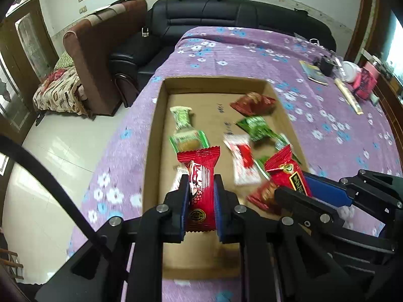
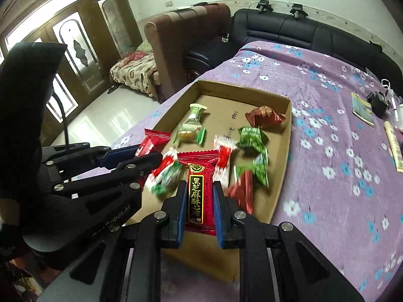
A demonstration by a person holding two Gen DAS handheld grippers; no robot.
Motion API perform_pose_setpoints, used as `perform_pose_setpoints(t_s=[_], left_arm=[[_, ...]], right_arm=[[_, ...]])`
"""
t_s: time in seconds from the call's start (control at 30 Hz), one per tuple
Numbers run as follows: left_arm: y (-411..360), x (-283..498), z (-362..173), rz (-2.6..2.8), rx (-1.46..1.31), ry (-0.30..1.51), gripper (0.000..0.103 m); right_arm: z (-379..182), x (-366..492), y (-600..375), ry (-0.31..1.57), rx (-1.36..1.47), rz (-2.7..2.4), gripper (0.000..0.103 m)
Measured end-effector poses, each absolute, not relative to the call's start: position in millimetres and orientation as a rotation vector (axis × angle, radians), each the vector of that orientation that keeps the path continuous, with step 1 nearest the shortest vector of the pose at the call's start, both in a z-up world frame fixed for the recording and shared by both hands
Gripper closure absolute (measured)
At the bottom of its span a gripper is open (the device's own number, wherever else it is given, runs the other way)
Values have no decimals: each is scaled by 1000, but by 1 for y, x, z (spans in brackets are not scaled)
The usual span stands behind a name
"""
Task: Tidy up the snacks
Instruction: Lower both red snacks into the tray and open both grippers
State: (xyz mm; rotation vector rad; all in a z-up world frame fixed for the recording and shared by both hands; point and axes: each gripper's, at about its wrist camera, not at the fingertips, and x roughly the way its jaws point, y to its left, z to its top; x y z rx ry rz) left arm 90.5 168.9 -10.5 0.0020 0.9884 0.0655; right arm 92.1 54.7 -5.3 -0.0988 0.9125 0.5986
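Clamped between the blue-padded fingers of the left gripper [image 1: 201, 188] is a red foil-wrapped candy bar [image 1: 199, 176], standing lengthwise along the fingers with its crimped top end fanned out above the fingertips. Both pads press against the wrapper's sides; the jaws are closed only to the width of the bar.

The right gripper [image 2: 200, 191] holds a second red wrapped candy with a black and gold label panel [image 2: 200, 188] in the same manner, jaws narrowed onto its long edges. In the left wrist view this gripper [image 1: 293, 185] enters from the right, with its candy [image 1: 287, 171] tilted over the tray's near right corner.

Both held items hang above a shallow brown cardboard tray [image 1: 156, 136] resting on a purple floral-print cloth [image 1: 226, 50]. Loose in the tray:

- a pale green wrapped sweet [image 1: 181, 118] and a green-edged biscuit packet [image 1: 189, 141], left of centre, touching end to end;
- a dark red crumpled packet [image 1: 252, 103] near the far right corner;
- a green foil packet [image 1: 257, 125] just beside it;
- a red and white sachet [image 1: 241, 161], centre right.

Motion blur obscures the remaining wrappers near the right gripper. A black leather sofa [image 1: 226, 15] stands beyond the cloth.
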Motion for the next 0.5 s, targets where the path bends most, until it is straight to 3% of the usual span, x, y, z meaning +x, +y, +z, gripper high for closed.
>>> perform_pose_setpoints(t_s=[0.5], left_arm=[[195,172,-41,113,-11,1107,82]], right_arm=[[-31,170,77,999,-112,472,85]])
